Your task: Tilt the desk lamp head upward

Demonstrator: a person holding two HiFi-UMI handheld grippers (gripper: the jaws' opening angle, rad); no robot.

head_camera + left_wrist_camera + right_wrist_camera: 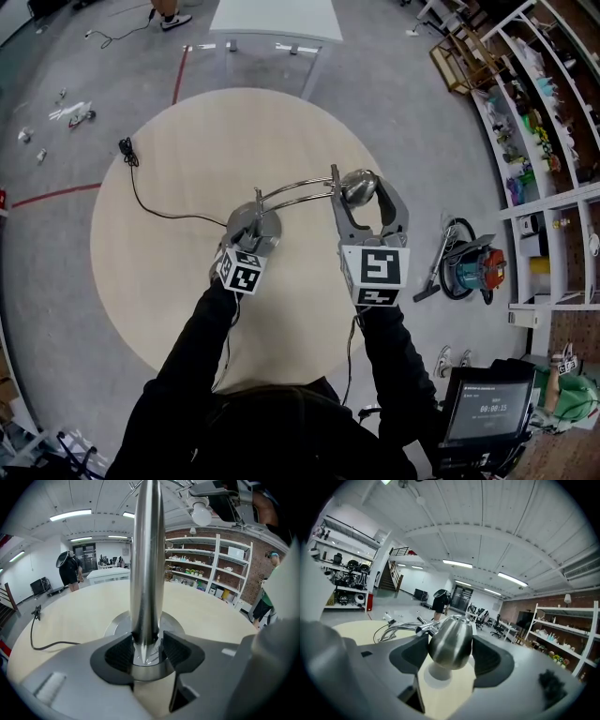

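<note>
A chrome desk lamp stands on the round wooden table point(178, 131). Its round base point(270, 227) is near the middle, and two curved rods point(295, 195) run right to the domed lamp head point(359, 186). My left gripper point(251, 232) is shut on the upright post point(147, 573) just above the base point(117, 623), with a pad against each side. My right gripper point(361, 195) is shut on the lamp head point(450, 639), whose dome sits between the two pads. The white bulb point(201, 513) shows from below in the left gripper view.
The lamp's black cord point(150, 202) trails left across the table to its edge. A vacuum cleaner point(473, 267) stands on the floor at the right, before long shelves point(544, 122). A white table point(277, 23) is beyond, and a person in dark clothes point(70, 569) stands far off.
</note>
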